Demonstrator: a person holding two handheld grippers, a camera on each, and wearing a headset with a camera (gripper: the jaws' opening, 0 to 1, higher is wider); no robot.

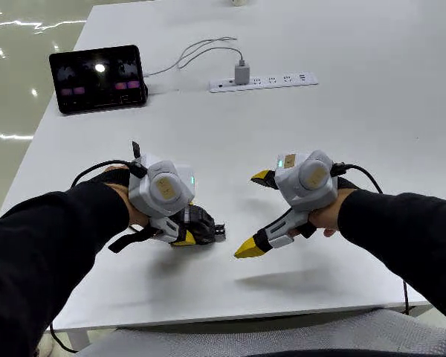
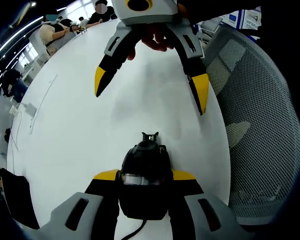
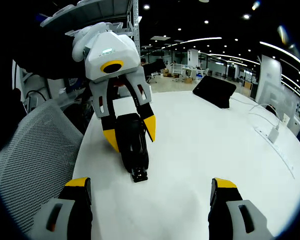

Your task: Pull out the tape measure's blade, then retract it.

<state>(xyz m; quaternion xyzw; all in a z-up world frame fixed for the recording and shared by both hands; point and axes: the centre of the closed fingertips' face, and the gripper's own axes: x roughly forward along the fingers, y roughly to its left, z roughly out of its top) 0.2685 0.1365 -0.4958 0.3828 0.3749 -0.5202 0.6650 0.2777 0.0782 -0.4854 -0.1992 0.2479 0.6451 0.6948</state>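
A black tape measure (image 1: 201, 225) rests on the white table (image 1: 230, 126), clamped between the yellow-tipped jaws of my left gripper (image 1: 184, 236). In the left gripper view the tape measure (image 2: 145, 170) sits between the jaws, its metal end hook (image 2: 150, 135) pointing forward, blade not drawn out. My right gripper (image 1: 254, 214) hovers open to its right, jaws spread wide and aimed at the hook. In the right gripper view the tape measure (image 3: 132, 142) and its end hook (image 3: 139, 174) lie ahead between my open fingertips (image 3: 79, 183), a short gap away.
A black tablet (image 1: 98, 77) stands at the far left of the table. A white power strip (image 1: 264, 81) with a plugged charger and cable lies at the back. A grey mesh chair (image 2: 260, 115) sits at the table's near edge.
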